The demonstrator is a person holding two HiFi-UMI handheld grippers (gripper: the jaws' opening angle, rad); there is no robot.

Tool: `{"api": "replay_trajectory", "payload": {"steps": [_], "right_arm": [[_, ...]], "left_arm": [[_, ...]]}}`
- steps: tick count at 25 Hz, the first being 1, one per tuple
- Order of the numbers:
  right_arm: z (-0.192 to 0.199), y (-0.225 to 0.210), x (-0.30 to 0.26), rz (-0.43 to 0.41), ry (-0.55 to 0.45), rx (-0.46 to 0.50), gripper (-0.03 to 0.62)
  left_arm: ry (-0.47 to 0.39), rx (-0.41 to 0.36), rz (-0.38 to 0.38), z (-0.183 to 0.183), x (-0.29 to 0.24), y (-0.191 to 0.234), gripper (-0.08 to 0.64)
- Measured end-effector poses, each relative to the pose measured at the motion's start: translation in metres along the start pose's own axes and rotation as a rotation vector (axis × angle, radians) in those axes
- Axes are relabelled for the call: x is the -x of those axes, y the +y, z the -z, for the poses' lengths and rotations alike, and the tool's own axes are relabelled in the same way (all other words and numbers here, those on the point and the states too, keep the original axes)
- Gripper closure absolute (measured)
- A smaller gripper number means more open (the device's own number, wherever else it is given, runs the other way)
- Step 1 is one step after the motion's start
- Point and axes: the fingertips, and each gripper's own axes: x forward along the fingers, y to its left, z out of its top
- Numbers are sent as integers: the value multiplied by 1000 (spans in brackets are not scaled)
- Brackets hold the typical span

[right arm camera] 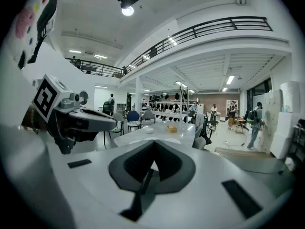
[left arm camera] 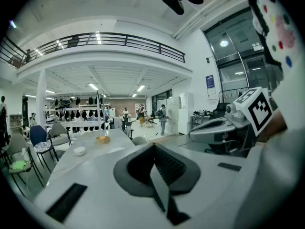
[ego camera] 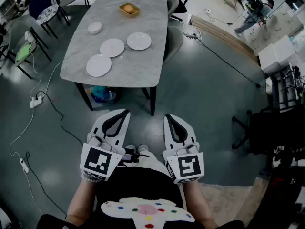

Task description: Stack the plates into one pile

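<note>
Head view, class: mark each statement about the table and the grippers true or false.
1. Three white plates lie unstacked on the table. True.
2. The left gripper holds a plate. False: it is shut on nothing, short of the table.
3. The yellow dish stands near the table's far end. True.
4. The small white bowl sits on a plate. False: it stands alone on the tabletop.
5. The right gripper is wide open. False: it is shut.
</note>
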Motion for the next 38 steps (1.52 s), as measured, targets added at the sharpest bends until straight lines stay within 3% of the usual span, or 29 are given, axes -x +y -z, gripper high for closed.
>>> {"api": "replay_trajectory", "payload": {"steps": [7,15,21,25,29,38], "right_arm": [[2,-2,-5,-3,16,-3,589],[4,3,-7,-13,23,-4,589],[3,6,-11,-29,9,-83,591],[4,8,-11,-70,15,-108,500],[7,5,-7,-87,24,-101,485],[23,-13,4,-93,32,-118,474]], "left_arm": [[84,17,-10,14,-3,6,551],[96,31,-25,19,2,9,551],[98,74,-44,21,3,13,549],[102,112,-49,23,3,11,516],[130,169,-71,31,4,9,465],[109,155,-131,27,9,0,456]]}}
